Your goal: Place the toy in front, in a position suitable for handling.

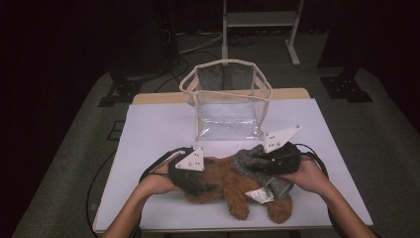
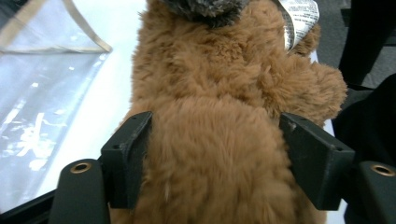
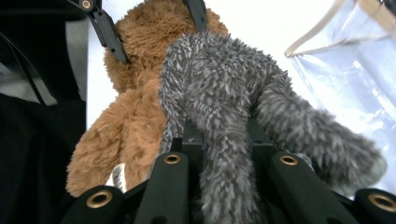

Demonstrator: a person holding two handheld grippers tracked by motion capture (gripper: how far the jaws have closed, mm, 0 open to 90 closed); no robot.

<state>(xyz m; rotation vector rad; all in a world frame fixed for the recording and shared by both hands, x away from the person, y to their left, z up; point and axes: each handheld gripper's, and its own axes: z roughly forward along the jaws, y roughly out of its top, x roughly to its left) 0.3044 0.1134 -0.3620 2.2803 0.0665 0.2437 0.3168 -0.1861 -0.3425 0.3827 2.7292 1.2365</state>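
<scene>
The brown bear (image 1: pixel 233 186) is lying on its side near the front edge of the white table (image 1: pixel 148 129), its long axis running from nine o'clock to three o'clock in the high view, head end toward the left gripper (image 1: pixel 195 173) and legs trailing off toward four o'clock. A grey fuzzy garment (image 1: pixel 255 161) is sitting over its three o'clock half, and a white tag (image 1: pixel 259 195) is hanging out below it.

The left gripper is coming in from nine o'clock and is straddling the bear's body; in the left gripper view its jaws are standing partly apart with the brown fur (image 2: pixel 215 135) bulging between them, pads pressing in on both flanks, so it is holding the toy down. The right gripper (image 1: pixel 277 156) is working from three o'clock, jaws pinched tight on a fold of the grey fabric (image 3: pixel 224 140), which is rising straight up between them in the right gripper view.

So the two hands are pulling along the bear's own axis, each from its own end. The clear bag (image 1: pixel 228 99) is standing open at twelve o'clock, just beyond the bear and apart from it.
</scene>
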